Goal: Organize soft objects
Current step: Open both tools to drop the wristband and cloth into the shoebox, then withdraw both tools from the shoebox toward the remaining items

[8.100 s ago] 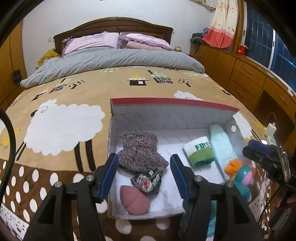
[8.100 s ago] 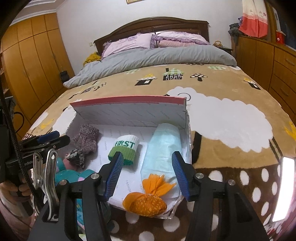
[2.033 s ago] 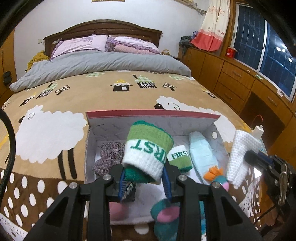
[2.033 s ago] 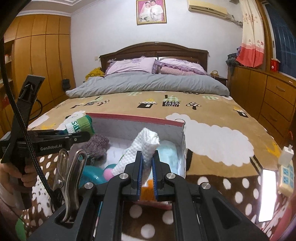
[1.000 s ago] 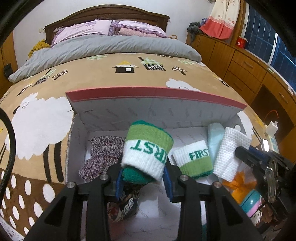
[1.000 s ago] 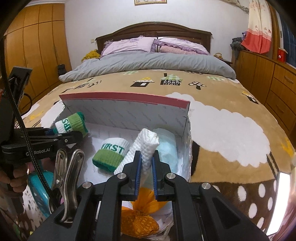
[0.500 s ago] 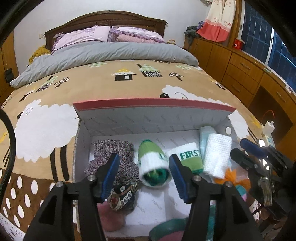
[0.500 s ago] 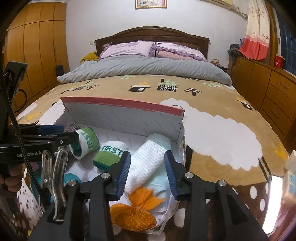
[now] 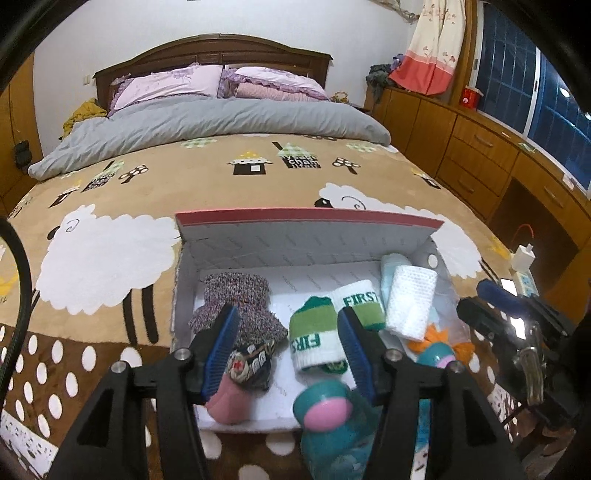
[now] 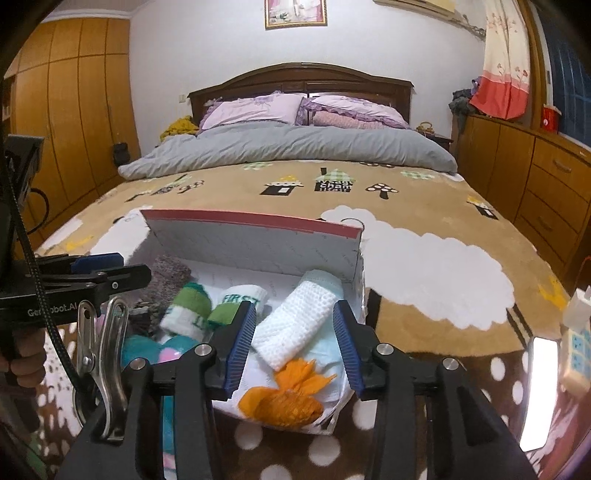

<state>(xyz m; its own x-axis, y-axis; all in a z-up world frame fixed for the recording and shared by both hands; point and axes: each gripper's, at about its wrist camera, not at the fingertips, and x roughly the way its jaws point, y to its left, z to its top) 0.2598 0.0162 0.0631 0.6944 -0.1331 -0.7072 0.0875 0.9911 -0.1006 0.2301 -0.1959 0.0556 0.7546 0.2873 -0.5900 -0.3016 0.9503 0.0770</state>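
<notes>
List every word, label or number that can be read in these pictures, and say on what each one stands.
"FIRST": upright on the farther green-and-white sock in the box.
"FIRS", turned sideways, last letter hidden: on the nearer green-and-white sock.
"Ge...obot.AI", middle hidden by a cable: on the left gripper's body, seen from the right wrist.
Lettering on the house print of the blanket: unreadable.
Picture above the headboard: no text legible.

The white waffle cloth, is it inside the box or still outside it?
Inside. The white waffle cloth lies folded in the box, resting on a pale blue item beside the sock, free of the right gripper, whose fingers are opening.
</notes>
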